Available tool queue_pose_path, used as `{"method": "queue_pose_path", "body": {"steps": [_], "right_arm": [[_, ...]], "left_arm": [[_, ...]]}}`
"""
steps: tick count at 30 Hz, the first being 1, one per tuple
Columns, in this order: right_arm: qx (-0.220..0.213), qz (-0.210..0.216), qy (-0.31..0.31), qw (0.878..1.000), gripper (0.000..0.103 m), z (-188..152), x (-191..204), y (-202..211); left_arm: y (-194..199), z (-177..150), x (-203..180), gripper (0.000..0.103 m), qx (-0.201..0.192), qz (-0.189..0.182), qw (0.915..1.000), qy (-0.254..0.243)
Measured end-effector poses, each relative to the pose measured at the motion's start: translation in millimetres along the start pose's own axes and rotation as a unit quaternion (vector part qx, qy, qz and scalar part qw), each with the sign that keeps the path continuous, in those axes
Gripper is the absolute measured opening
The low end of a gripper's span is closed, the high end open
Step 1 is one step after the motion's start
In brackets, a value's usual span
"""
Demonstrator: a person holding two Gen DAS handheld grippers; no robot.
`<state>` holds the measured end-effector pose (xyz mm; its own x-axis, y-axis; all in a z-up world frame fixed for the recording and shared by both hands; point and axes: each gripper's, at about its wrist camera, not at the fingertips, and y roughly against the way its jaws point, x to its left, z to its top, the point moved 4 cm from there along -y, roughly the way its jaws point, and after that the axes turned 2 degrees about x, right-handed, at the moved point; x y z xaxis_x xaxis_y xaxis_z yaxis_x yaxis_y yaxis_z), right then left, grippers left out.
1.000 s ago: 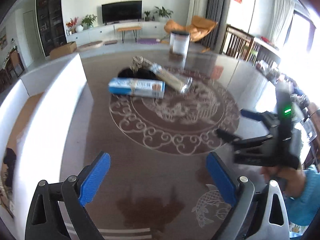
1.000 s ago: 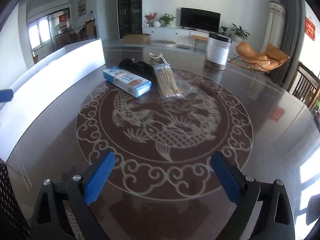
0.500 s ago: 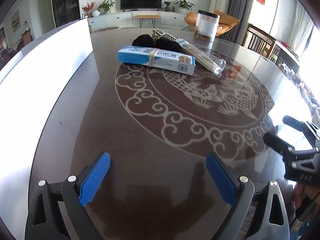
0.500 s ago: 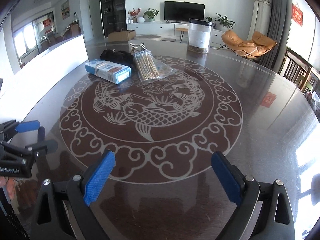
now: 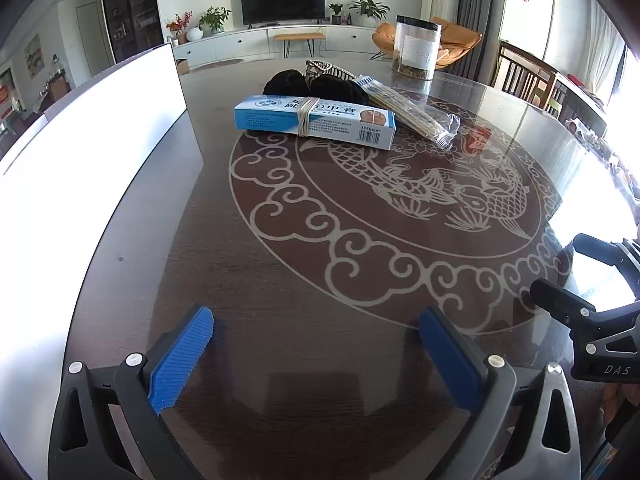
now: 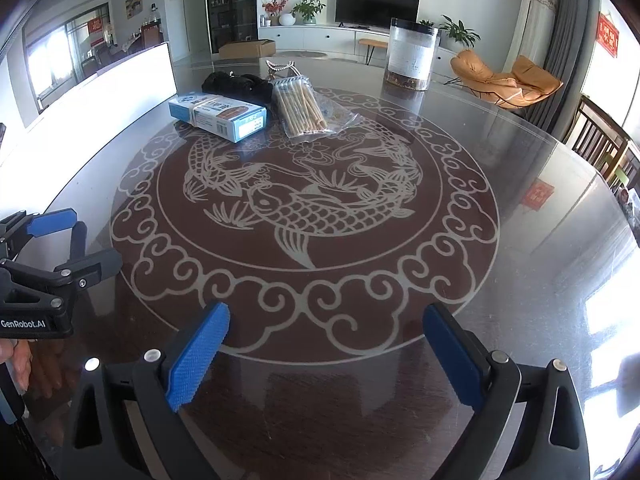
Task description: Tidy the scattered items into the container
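Scattered items: a blue-and-white box (image 5: 315, 121) bound with a rubber band, a clear packet of thin sticks (image 5: 408, 110), a black bundle (image 5: 316, 86) and a looped bead string (image 5: 326, 69) lie clustered at the far side of the tabletop (image 5: 280, 280), touching or overlapping one another.
Container: my guess is the white-walled bin (image 5: 92, 152) standing along the left edge, just beside the cluster; its inside is not visible. A lidded clear jar (image 5: 416, 52) stands behind the items and is the other candidate.
What changed: over the last second both views have dropped low and closed toward the cluster, which now fills more of the left view; the items themselves have not moved.
Left claw: (image 5: 316, 354) wide apart, holding nothing, above bare tabletop and well short of the box.
Right claw: (image 6: 326, 354) wide apart too, empty, over the near rim of the fish inlay (image 6: 304, 208).
Meaning for the task: nothing is tidied yet; this reads as the approach, with the box the nearest target for the left claw.
Risk: the glossy surface may let the box slide when pinched.
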<state>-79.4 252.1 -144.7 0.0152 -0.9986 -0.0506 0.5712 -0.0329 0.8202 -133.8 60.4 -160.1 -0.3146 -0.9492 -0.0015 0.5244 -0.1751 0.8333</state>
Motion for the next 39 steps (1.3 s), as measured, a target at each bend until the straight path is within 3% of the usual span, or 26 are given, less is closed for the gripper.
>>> {"method": "queue_pose_path", "body": {"steps": [4, 39], "right_arm": [[0.005, 0.002, -0.008, 1.000, 0.103, -1.0, -1.8, -2.3], [0.010, 0.008, -0.019, 1.000, 0.103, -0.8, -5.2, -4.7]], "left_arm": [[0.1, 0.0, -0.1, 0.103, 0.000, 0.000, 1.0000, 0.000], [0.2, 0.0, -0.1, 0.103, 0.000, 0.000, 1.0000, 0.000]]}}
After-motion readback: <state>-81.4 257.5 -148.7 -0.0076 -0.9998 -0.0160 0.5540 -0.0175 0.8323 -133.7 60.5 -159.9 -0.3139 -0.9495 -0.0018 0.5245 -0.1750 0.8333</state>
